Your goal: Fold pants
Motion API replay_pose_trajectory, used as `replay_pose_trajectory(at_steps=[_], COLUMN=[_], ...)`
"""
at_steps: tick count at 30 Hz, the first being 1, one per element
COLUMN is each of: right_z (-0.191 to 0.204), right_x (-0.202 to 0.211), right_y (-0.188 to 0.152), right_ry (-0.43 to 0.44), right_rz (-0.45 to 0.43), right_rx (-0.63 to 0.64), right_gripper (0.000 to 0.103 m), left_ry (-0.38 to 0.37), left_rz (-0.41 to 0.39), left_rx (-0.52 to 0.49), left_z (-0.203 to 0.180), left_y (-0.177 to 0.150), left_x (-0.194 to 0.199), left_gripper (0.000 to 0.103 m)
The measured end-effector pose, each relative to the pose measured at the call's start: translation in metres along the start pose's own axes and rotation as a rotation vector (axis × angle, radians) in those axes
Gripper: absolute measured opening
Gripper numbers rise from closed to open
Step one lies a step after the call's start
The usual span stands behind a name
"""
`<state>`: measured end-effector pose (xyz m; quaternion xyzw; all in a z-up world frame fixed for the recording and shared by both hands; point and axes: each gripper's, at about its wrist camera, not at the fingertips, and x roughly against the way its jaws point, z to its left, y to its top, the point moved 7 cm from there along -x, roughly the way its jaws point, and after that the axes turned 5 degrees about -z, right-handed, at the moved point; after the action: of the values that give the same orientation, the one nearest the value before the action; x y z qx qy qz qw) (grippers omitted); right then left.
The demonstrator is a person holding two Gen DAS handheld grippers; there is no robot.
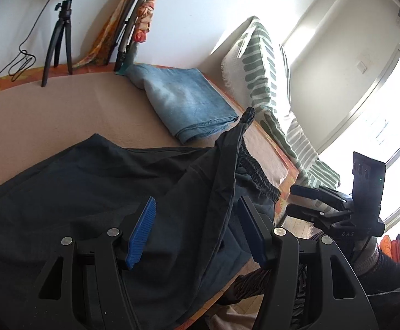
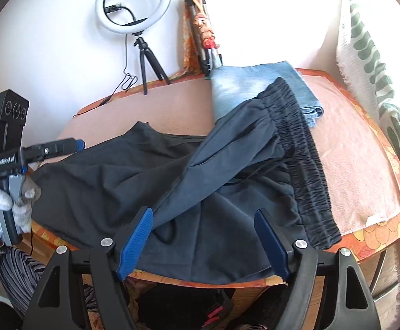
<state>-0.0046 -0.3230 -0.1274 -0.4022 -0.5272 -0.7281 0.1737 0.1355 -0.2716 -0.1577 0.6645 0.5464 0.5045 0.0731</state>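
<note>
Pants of dark navy cloth (image 2: 150, 181) lie rumpled on the pink-topped table (image 2: 351, 148), directly below the wide-open, empty right gripper (image 2: 202, 236); gathered waistband right. Left gripper (image 1: 197, 231), also empty, hovers alongside.

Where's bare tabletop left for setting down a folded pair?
Two free patches: the pink table cover right of the black pants, running to the floral edge; and the strip between the pants and the ring light tripod at the wall. Back middle is crowded: folded jeans, with the pants' waistband overlapping them.
</note>
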Motion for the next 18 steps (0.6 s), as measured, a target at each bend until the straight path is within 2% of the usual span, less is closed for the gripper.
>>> replay_pose_trajectory(at_steps=[3, 9, 14, 18], right_z=[-0.023, -0.043, -0.05, -0.052], right_x=[-0.007, -0.023, -0.046, -0.069], right_y=[0.014, 0.056, 0.09, 0.105], right_ry=[-0.01, -0.024, -0.053, -0.083], right_rz=[0.019, 0.029, 0.071, 0.128], right_rx=[-0.077, -0.17, -0.234, -0.266], right_gripper=[0.085, 0.088, 0.092, 0.092], left_ry=[-0.017, 0.018, 0.045, 0.068], left_rz=[0.082, 0.178, 0.243, 0.249], left_rx=[-0.036, -0.173, -0.229, -0.268], left_z=[-0.019, -0.042, -0.046, -0.047], left_y=[-0.016, -0.042, -0.061, -0.066], left_x=[-0.028, -0.064, -0.09, -0.094], left_gripper=[0.061, 0.061, 0.061, 0.061])
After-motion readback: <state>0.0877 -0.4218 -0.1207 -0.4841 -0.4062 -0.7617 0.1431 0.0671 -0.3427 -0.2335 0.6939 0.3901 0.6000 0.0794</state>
